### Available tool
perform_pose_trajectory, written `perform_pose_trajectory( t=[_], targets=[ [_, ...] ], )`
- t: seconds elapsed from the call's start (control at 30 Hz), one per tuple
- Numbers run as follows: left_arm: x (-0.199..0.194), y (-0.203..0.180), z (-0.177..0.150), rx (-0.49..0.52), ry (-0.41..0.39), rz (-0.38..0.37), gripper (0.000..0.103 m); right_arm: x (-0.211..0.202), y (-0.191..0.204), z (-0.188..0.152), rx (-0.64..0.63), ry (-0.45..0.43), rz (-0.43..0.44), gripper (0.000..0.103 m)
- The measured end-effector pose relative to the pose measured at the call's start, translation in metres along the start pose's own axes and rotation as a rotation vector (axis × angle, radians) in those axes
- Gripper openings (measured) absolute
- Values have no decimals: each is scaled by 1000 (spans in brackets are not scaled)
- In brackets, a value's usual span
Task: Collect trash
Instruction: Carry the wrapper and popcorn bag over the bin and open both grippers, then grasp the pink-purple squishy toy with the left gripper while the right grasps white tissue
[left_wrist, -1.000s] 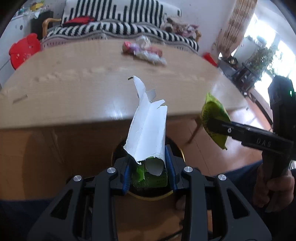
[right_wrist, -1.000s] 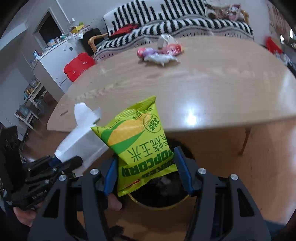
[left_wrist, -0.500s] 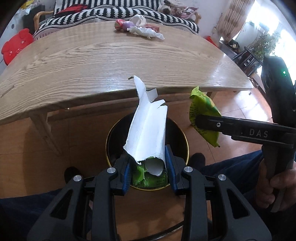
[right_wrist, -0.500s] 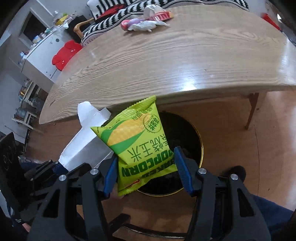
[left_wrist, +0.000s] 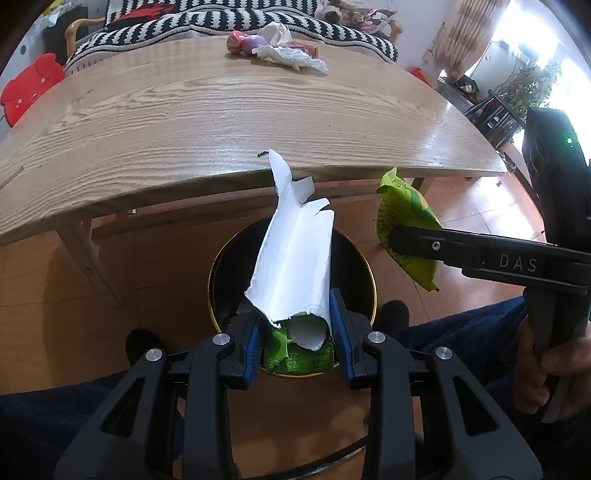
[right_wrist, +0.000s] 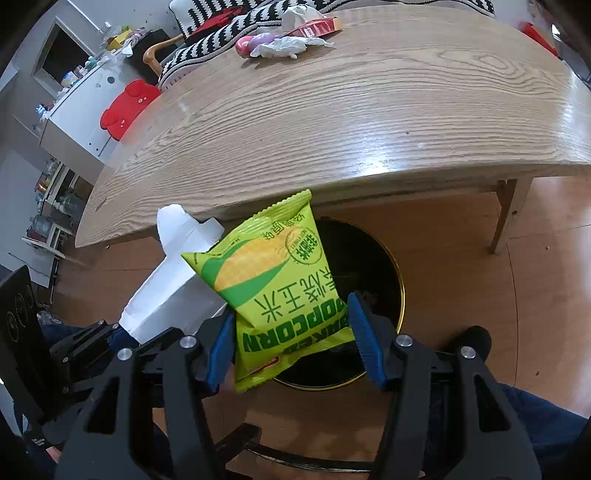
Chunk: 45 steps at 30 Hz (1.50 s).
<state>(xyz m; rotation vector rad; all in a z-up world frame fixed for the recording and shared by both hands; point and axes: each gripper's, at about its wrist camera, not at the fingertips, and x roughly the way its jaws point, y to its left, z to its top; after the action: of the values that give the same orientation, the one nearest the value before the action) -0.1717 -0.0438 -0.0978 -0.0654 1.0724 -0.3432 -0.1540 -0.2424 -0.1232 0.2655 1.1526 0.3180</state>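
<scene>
Wood table edge sits above a black, gold-rimmed bin on the floor. Left tool pinches a torn white carton over the bin; right tool pinches a yellow-green popcorn bag, upside down, beside it.

A long wooden table with pale, strong grain and a glossy top stands on slim wooden legs over an orange-brown tiled floor. Beyond its far edge sits a sofa covered in black-and-white stripes, with a curved wooden armrest. A red plastic stool stands at the left end. In the right wrist view, a white cabinet with small things on top stands against a grey wall. At the right in the left wrist view, bright daylight floods through a window beside a patterned curtain, with a leafy plant and a dark stand beneath.
</scene>
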Motion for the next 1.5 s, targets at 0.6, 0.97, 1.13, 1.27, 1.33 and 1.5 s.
perform_pose_trajectory(
  t=[0.6,0.97,1.13,1.27,1.33,1.5],
  targets=[
    [-2,5,0,-38,-7,6,64,-8,-4,2,25,-31,23,80],
    [-12,8,3,-51,-18,-12,65,-29,8,5,-26,-87,24,82],
    [-30,20,35,-74,-36,-51,76,-55,15,37,-75,-148,25,87],
    [-42,32,82,-46,-86,19,88,-67,23,84,-136,-210,-24,89],
    [-44,38,113,-19,-116,70,94,-64,30,108,-180,-229,-48,90],
    [-24,61,188,-30,-125,127,96,-37,33,171,-255,-249,-30,93]
  ],
)
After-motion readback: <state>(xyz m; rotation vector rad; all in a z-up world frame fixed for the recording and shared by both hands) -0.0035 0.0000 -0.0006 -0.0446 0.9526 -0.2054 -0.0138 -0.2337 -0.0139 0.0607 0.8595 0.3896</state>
